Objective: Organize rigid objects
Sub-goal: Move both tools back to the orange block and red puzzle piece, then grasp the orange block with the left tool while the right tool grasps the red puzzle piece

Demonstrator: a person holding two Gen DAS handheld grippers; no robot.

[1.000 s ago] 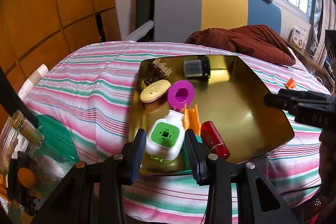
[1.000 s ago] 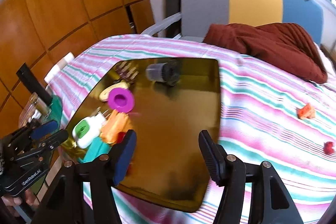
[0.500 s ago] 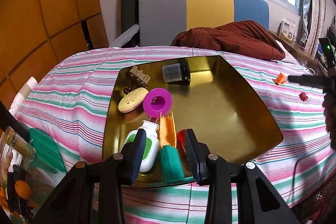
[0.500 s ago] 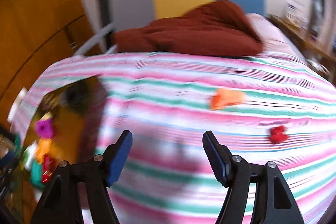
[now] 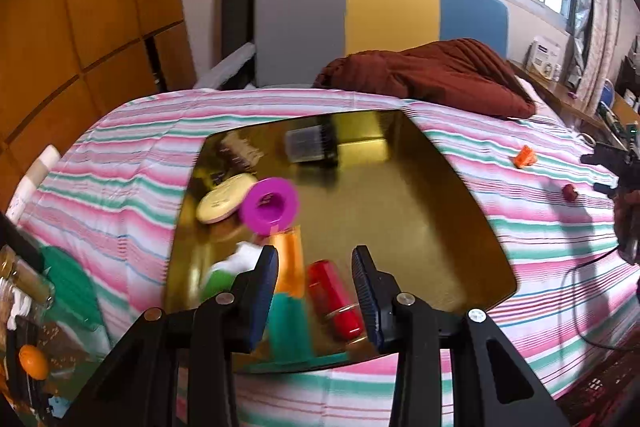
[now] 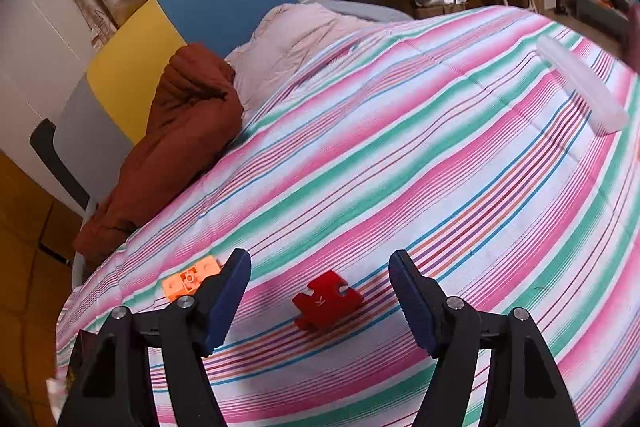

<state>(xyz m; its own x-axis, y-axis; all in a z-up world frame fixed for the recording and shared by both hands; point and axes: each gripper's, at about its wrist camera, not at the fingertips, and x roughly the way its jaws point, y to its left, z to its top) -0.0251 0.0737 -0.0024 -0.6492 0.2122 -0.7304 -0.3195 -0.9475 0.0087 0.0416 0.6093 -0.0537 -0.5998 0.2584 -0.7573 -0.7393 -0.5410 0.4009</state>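
Note:
A gold tray (image 5: 420, 211) lies on the striped bedspread in the left wrist view. On it lie a purple ring (image 5: 269, 203), a cream oval case (image 5: 226, 202), an orange piece (image 5: 289, 267), a red cylinder (image 5: 334, 301), a green-and-white bottle (image 5: 228, 273), a teal piece (image 5: 286, 323) and a dark jar (image 5: 308, 145). My left gripper (image 5: 316, 291) is open and empty over the tray's near edge. My right gripper (image 6: 320, 301) is open above a red puzzle-shaped piece (image 6: 326, 299); an orange block (image 6: 192, 279) lies left of it.
A brown blanket (image 5: 432, 75) lies at the headboard. The orange block (image 5: 525, 157) and red piece (image 5: 569, 191) lie on the bedspread right of the tray. A white tube (image 6: 580, 87) lies at the far right. A cluttered side table (image 5: 32, 307) stands at left.
My left gripper has drawn back and shifted right along the tray's near edge, away from the green-and-white bottle. My right gripper has swung right from the tray to above the red piece.

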